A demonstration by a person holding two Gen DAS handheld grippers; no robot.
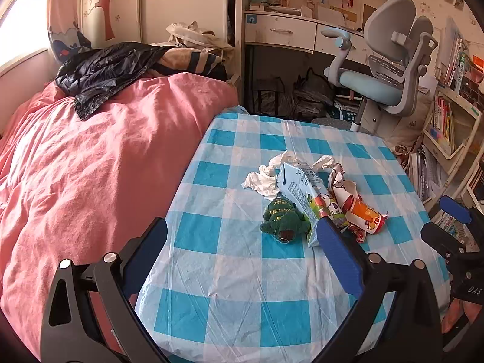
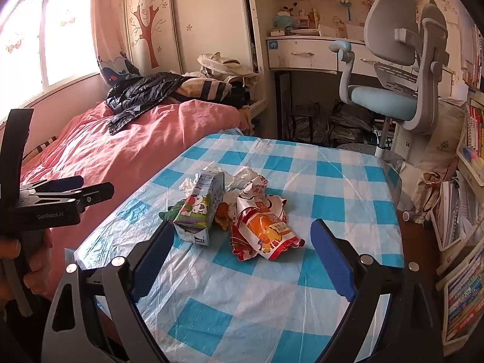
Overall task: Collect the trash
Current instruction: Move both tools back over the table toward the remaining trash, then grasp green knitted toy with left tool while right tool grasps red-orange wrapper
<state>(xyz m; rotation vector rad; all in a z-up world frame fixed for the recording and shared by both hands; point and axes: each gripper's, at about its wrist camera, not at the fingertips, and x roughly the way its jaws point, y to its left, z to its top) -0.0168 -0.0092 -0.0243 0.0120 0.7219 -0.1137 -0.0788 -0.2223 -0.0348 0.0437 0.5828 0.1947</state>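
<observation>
Left gripper (image 1: 242,251), jaws spread wide, empty, above the near half of a table covered by a blue-and-white checked cloth (image 1: 230,272). Ahead of it and slightly toward its right finger lies the trash pile: a crumpled white tissue (image 1: 263,178) farthest away, a flattened drink carton (image 1: 302,193) whose near end lies just beside the tip of the right finger in this view, and a crumpled red, white and orange wrapper (image 1: 360,208) to the right of the carton. A small green plush toy (image 1: 284,220) rests against the carton's left side, between the fingers and beyond their tips. Outside the left finger, a bed with a pink cover (image 1: 99,163) adjoins the table; a black plastic bag (image 1: 103,72) lies at its far end.

Right gripper (image 2: 242,251), jaws likewise spread wide and empty. The wrapper (image 2: 263,227) lies between its fingers, just beyond their tips; the carton (image 2: 201,208) lies just beside the left fingertip, with the plush toy (image 2: 172,210) and tissue (image 2: 189,184) partly hidden behind it. Far ahead, a grey and light-blue desk chair (image 2: 393,72) stands before a white desk (image 2: 302,54). At the left edge, a hand (image 2: 18,260) holds the left gripper's handle.
</observation>
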